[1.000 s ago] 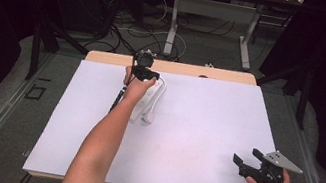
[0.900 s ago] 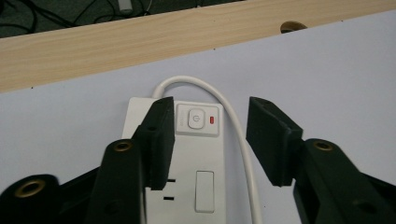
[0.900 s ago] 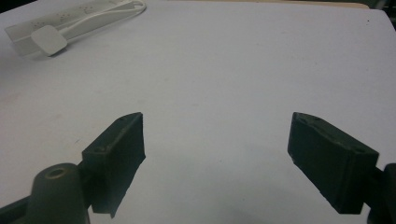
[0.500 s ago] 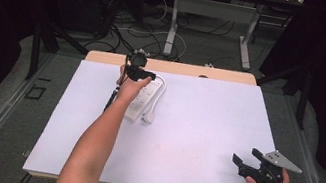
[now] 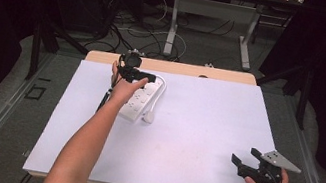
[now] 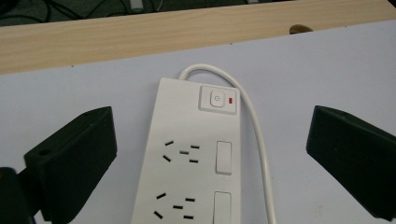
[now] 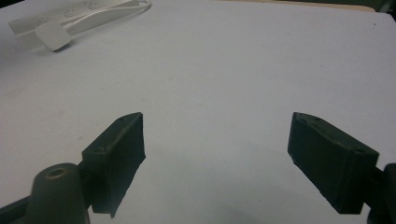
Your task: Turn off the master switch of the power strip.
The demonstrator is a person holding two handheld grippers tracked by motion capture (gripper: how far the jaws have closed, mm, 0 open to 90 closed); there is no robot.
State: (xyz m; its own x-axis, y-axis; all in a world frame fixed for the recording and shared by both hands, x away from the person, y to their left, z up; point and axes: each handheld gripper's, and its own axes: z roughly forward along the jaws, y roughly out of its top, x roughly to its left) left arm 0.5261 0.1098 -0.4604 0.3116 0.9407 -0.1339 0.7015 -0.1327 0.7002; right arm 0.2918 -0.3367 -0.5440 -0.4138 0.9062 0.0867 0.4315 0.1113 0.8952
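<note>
Left tool [image 5: 139, 75] has just been spreading its jaws, now hanging open over the power strip [image 5: 143, 99] at the table's [image 5: 192, 142] eleven o'clock (cord [image 6: 259, 140] looping alongside), risking snagging it; right tool [image 5: 244, 165] is idling open at four o'clock.

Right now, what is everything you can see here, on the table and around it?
Power strip: one, white, far left part of the sheet, lying flat, sockets up, between the open jaws without touching them.
Cord: one, white, looping from the strip's end down its side.
Plug: one, white, on the sheet beside the strip.
Sheet: one, pale lilac-white, covering the table.
Table: one, light wood, its far edge bare.
Cables: several, white and dark, on the floor behind.
Left gripper: black, jaws just opened wide, above the strip.
Right gripper: black, open, near right corner.
</note>
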